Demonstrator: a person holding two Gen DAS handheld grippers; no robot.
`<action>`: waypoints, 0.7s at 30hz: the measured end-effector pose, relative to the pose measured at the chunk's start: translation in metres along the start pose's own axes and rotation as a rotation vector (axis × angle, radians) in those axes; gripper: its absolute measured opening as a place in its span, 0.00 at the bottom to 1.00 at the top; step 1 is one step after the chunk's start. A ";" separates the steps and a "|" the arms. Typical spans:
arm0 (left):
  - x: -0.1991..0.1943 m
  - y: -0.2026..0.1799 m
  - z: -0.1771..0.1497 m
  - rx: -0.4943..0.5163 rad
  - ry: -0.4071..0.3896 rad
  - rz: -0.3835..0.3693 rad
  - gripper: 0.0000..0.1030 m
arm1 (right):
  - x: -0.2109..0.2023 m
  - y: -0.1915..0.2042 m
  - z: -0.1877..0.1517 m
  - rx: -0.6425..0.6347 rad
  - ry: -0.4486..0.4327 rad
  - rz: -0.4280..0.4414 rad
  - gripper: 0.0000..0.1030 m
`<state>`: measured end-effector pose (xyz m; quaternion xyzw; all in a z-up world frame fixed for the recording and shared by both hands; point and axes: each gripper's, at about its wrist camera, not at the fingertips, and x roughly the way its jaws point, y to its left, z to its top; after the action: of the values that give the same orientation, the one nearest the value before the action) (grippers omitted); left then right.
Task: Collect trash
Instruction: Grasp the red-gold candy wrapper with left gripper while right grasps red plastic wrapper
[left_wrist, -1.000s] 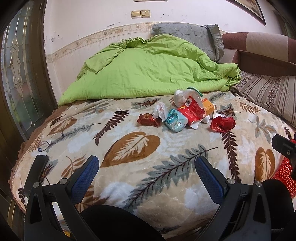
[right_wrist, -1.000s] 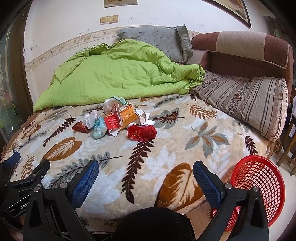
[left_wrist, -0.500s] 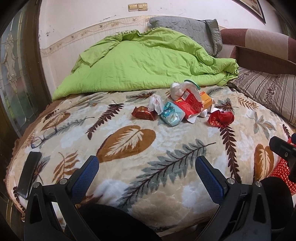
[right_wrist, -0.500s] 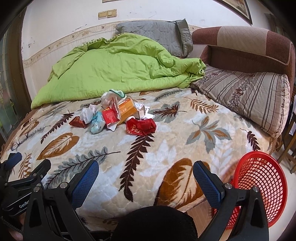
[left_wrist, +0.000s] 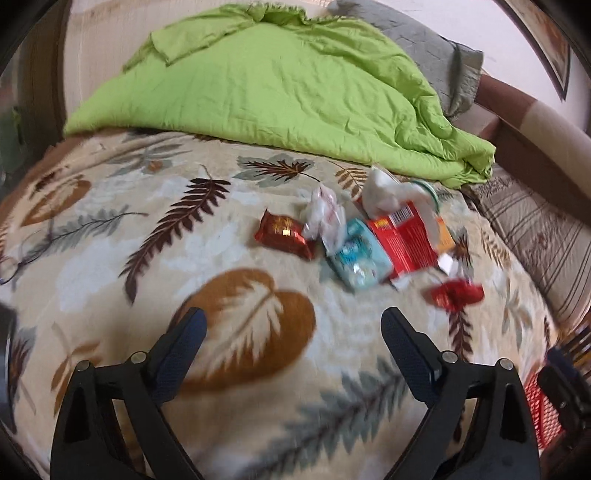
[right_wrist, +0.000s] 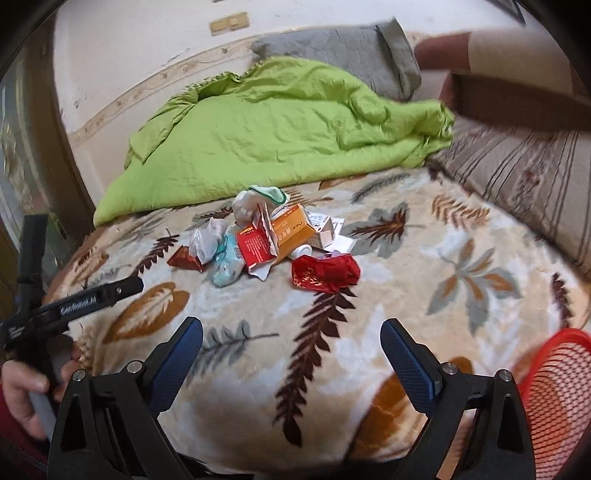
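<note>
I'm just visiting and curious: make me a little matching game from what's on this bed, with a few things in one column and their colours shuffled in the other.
Things:
1. Quilt bunched at the back of the bed
2. Mesh basket beside the bed
3. Carton in the trash pile
4. Pillow against the wall

Colours:
A. Grey
B. Orange
C. Red
D. Lime green

Pairs: 1-D, 2-C, 3-B, 4-A
</note>
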<state>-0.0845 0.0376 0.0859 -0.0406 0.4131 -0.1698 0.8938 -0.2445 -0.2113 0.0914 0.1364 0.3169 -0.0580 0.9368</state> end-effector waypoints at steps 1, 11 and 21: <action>0.007 0.004 0.008 -0.005 0.014 -0.013 0.81 | 0.006 -0.003 0.004 0.018 0.009 0.009 0.94; 0.092 0.041 0.075 -0.073 0.122 -0.088 0.65 | 0.092 -0.051 0.044 0.238 0.090 0.019 0.82; 0.131 0.030 0.055 -0.079 0.176 -0.118 0.43 | 0.140 -0.058 0.043 0.265 0.146 0.012 0.46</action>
<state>0.0439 0.0174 0.0206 -0.0848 0.4933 -0.2087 0.8402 -0.1204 -0.2820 0.0263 0.2643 0.3732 -0.0837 0.8854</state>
